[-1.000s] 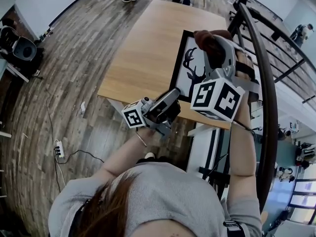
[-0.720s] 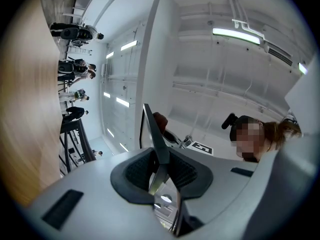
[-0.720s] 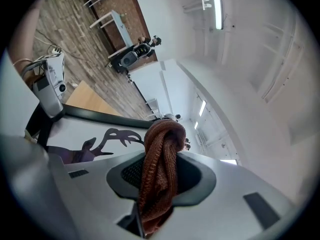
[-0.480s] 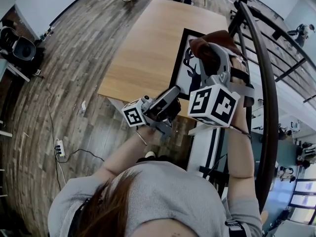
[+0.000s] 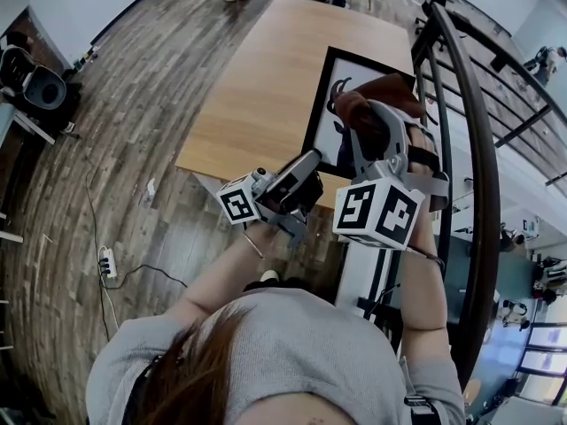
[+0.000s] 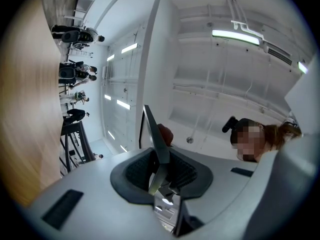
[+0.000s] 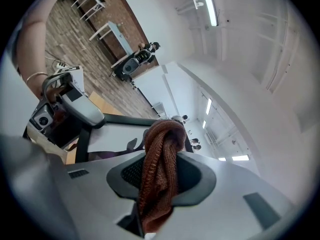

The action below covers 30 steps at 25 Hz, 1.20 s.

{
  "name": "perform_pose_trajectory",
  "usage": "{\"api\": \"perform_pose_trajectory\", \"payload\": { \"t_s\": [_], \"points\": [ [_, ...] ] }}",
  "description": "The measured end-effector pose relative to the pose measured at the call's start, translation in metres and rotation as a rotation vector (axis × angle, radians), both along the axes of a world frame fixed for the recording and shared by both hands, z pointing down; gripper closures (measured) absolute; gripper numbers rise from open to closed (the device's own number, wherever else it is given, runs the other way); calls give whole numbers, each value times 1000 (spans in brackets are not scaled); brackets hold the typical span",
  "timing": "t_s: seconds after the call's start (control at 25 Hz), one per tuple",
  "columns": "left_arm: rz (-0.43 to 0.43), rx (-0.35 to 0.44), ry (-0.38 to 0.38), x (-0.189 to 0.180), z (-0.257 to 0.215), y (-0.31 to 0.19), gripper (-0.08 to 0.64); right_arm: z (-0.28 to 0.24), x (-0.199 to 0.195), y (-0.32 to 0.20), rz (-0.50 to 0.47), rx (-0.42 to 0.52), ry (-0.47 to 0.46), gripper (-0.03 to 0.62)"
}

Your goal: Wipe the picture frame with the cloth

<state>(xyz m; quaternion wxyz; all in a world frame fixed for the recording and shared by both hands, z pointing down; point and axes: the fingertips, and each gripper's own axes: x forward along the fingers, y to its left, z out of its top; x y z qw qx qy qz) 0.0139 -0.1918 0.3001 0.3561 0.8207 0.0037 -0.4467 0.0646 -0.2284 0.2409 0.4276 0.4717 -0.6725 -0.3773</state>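
Right gripper [image 7: 159,166] lower, jaws clamping cloth [image 5: 376,91], left gripper [image 6: 160,170] jaws pinching picture frame [image 5: 319,104]

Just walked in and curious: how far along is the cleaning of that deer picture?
Done: the left gripper is clamped on the picture frame's lower edge, holding it over the table, and the right gripper grips the cloth. In hand: the cloth is over the deer print. Left: how much is wiped cannot be seen; wiping the rest and setting the frame down likely remain.
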Motion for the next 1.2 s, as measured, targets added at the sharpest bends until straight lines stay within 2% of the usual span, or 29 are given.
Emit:
{"api": "perform_pose_trajectory", "payload": {
  "t_s": [1.2],
  "points": [
    [-58, -41, 43, -9, 0, -8, 488, 64, -21, 63, -120, -157, 17, 459]
  ]
}}
